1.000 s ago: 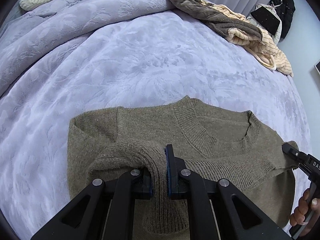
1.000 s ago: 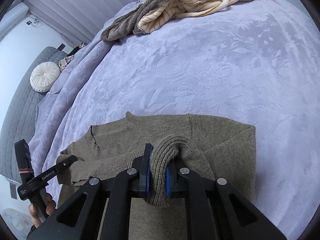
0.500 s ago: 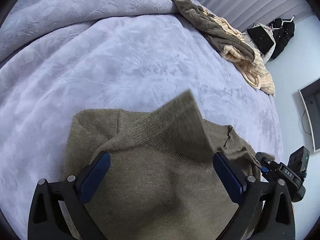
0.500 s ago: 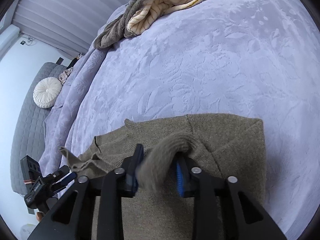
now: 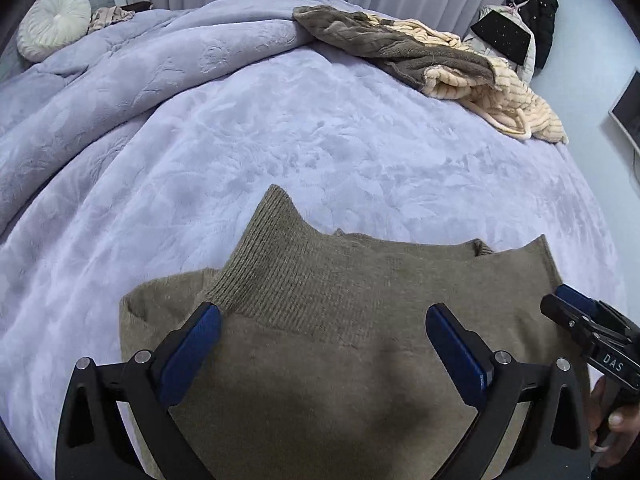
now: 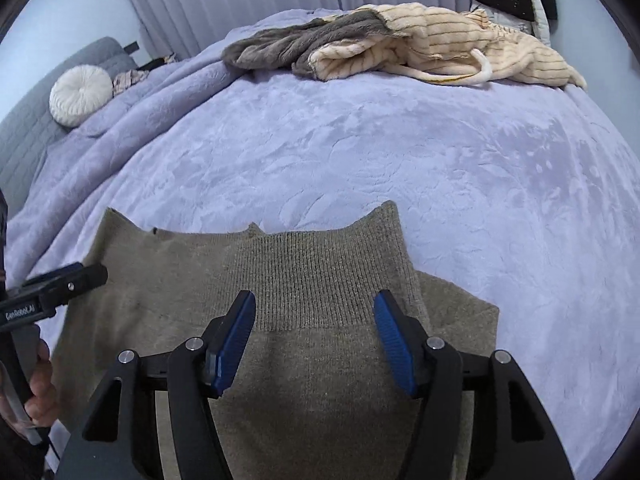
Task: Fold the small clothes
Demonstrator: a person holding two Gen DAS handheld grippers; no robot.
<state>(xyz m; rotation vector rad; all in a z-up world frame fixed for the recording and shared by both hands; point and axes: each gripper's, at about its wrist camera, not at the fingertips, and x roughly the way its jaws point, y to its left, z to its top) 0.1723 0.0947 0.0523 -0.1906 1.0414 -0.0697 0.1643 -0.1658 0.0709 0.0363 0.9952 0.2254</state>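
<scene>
- Grippers: left gripper (image 5: 323, 344) spread wide, nothing between its blue pads (image 5: 188, 354); right gripper (image 6: 314, 342) has jaws opening, no cloth pinched, ribbed band lies under the gap. Both released.
- Sweater (image 5: 360, 320) lies flat on the bed cover (image 5: 280, 140), directly under both grippers. Lower part appears folded up over the body: ribbed hem (image 6: 320, 276) now sits across the upper half, its two corners poking past the far edge of the sweater.
- Progress, judged: one fold laid and let go. Corners look uneven; likely left are squaring the edges and at least one more fold. Sleeves not visible, so I cannot tell how they are tucked.
- Material: olive-brown knit, soft, fuzzy, limp; hem band finely ribbed and a little stiffer.
- Bed cover around the sweater: lavender plush with embossed floral pattern, gently rumpled.
- Beyond the sweater: heap of clothes (image 6: 400, 48), grey fleece and cream striped, not yet folded.
- Far left of the sweater: round white pleated cushion (image 5: 54, 22).
</scene>
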